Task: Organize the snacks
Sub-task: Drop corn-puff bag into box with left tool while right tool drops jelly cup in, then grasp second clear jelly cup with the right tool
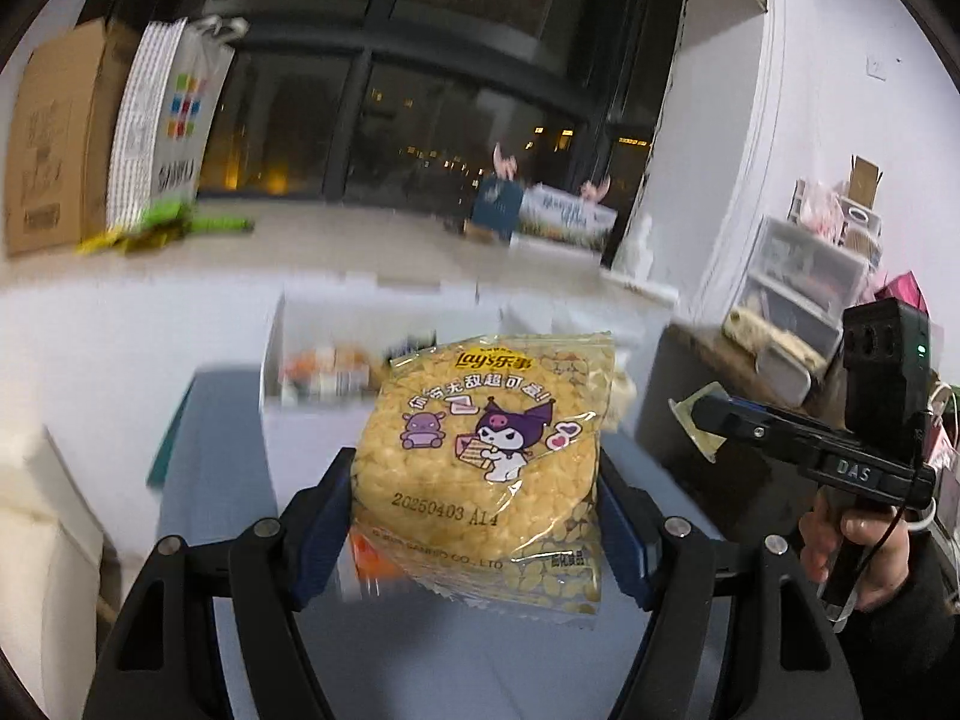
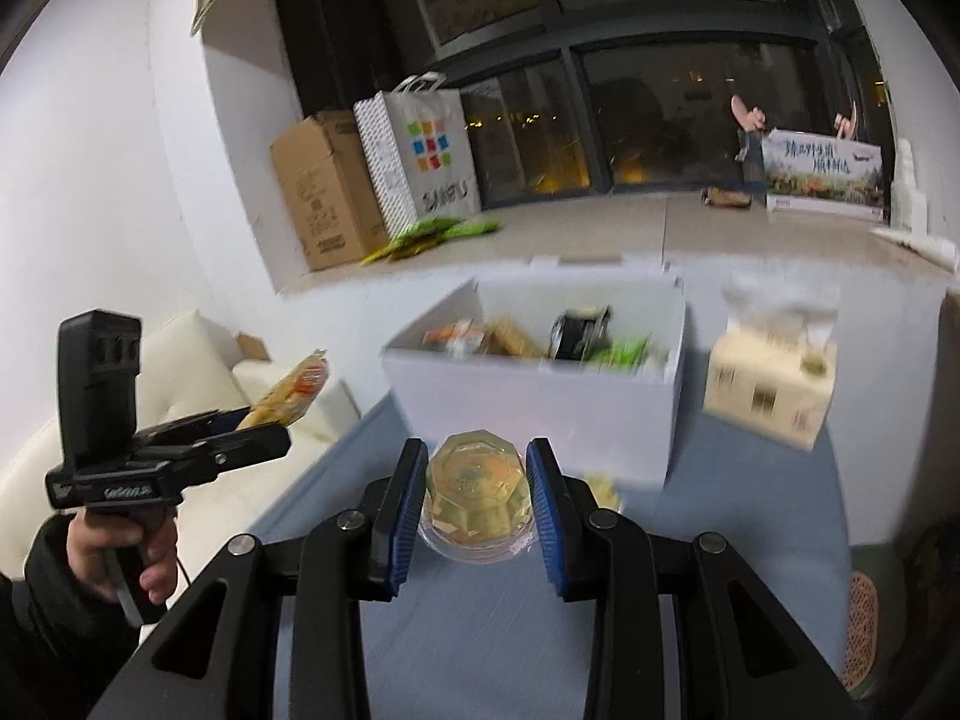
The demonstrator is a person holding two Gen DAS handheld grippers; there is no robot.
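Up close, the left gripper (image 1: 474, 516) is clamping a yellow snack bag (image 1: 480, 468) between its blue pads (image 1: 627, 540), jaws standing fairly wide around the pack, which is sitting upright and lifted above the blue table (image 1: 240, 480). The bag is showing a purple cartoon figure and a printed date. An orange packet (image 1: 372, 558) is lying blurred just below it on the table.

Likewise, the right gripper (image 2: 477, 495) is squeezing a clear jelly cup (image 2: 477, 492), jaws drawn narrow against its sides, the cup hanging over the table (image 2: 480, 630). A hand (image 2: 120, 558) in a dark sleeve is gripping the left tool's handle at the left edge of the right wrist view; the other hand (image 1: 858, 552) is doing the same at the right edge of the left wrist view.

Just beyond both grippers, a white box (image 2: 540, 414) is standing on the table, holding mixed snacks (image 2: 576, 330): orange, black and green packets. Beside it to the right, a cream carton (image 2: 768, 384) is standing, blurred.

Farther off, a cream sofa (image 2: 198, 372) is sitting left of the table. On the ledge under the dark window (image 2: 660, 114), a cardboard box (image 2: 324, 192) and a white shopping bag (image 2: 426, 150) are leaning together, green packets (image 2: 438, 234) lying at their foot. Clear drawers (image 1: 798, 294) are standing by the far wall.
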